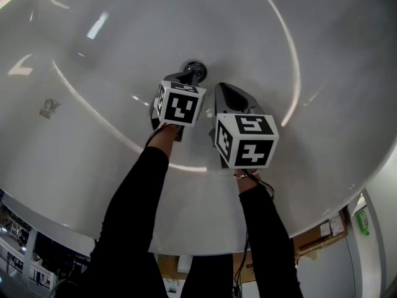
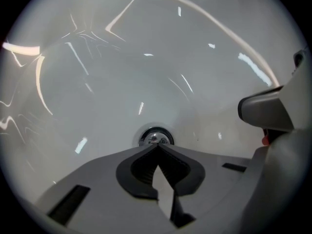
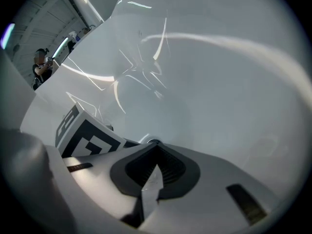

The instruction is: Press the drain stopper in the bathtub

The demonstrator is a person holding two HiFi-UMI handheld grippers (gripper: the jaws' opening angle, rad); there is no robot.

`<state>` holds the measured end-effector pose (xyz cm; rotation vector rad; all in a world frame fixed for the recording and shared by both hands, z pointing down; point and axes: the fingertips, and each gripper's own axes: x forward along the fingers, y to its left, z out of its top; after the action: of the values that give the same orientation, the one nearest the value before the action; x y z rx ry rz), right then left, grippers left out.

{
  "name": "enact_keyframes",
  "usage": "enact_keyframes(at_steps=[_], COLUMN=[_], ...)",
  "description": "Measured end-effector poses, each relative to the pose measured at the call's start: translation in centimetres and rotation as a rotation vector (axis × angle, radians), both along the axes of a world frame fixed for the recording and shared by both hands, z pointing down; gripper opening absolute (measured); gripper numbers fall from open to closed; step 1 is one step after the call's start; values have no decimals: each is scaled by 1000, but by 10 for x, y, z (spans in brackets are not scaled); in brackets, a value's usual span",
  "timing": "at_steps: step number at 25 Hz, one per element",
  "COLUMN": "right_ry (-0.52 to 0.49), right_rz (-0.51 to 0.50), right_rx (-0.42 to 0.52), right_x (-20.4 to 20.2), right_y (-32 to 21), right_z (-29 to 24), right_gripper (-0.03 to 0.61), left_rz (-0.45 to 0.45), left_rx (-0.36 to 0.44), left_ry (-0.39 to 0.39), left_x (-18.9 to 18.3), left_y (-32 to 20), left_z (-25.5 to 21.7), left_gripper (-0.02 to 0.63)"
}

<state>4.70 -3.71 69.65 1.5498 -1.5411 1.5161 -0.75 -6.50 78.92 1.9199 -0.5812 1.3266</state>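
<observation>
We bring our left gripper, jaws pressed together and holding nothing, right at the drain stopper in the middle of the bathtub floor. We cannot tell if they touch, so we judge the press itself remains. Our right gripper, likewise closed and empty, hangs beside.

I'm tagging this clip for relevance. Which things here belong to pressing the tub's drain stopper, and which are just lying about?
Belongs to the job:
- drain stopper
- bathtub
- left gripper, jaws shut, tip right at the stopper

Just lying about:
- right gripper, shut and empty, alongside
- cardboard boxes outside the tub
- grey mark on the tub wall
</observation>
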Motion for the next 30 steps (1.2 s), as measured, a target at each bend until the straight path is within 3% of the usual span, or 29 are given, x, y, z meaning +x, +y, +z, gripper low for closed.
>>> enact_keyframes(at_steps=[30], right_ry=[10], right_rz=[-10], right_rx=[86], right_x=[-3], right_y=[-9], right_z=[-86], right_gripper=[2], left_rz=[-36], left_rx=[118], left_ry=[141], left_x=[2], left_y=[-23], left_z=[-132], left_gripper=[6])
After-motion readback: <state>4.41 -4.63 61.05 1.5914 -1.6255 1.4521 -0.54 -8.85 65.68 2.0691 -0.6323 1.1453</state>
